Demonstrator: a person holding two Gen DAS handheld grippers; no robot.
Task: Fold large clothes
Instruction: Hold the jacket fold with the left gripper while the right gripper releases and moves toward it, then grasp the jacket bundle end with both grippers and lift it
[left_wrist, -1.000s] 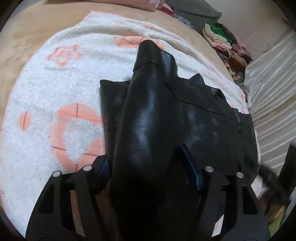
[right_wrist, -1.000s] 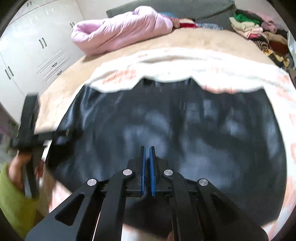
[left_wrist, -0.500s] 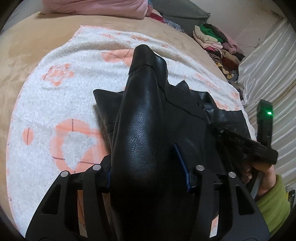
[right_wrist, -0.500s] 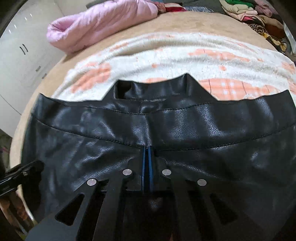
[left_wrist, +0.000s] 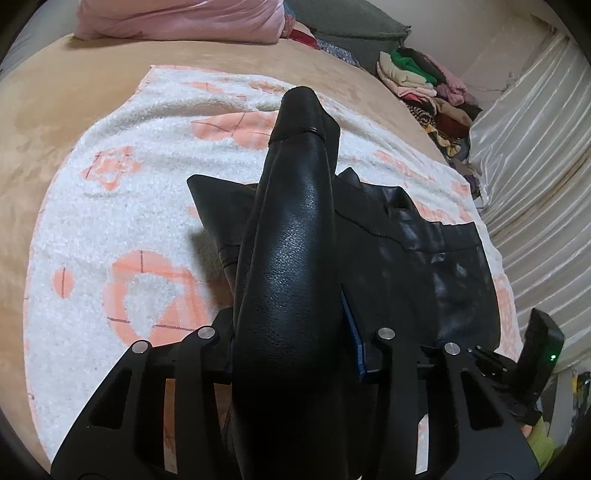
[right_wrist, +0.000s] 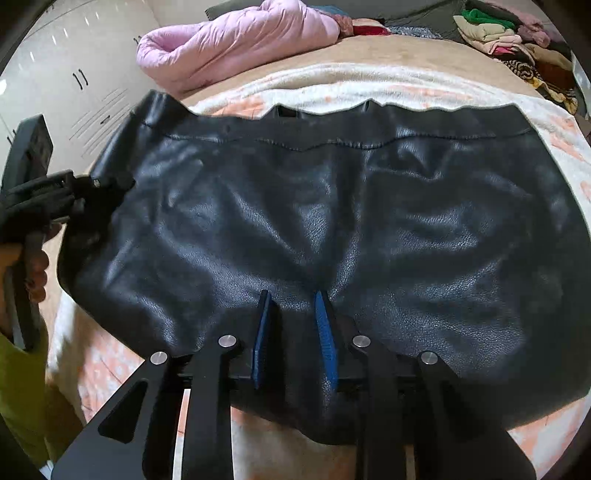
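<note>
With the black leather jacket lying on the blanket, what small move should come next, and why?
Probably finish closing the left tongs on the sleeve, then carry it over the jacket body: the sleeve sits between the closing pads, while the right tongs are opening.

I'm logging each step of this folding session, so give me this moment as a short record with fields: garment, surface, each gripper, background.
garment: black leather jacket, body spread flat, sleeve lifted
surface: white and orange blanket on a tan bed
left gripper: jaws closing around the sleeve
right gripper: jaws opening, jacket hem between them, pads not pressing
background: pink duvet at the far edge, pile of clothes at far right, white wardrobe at left
</note>
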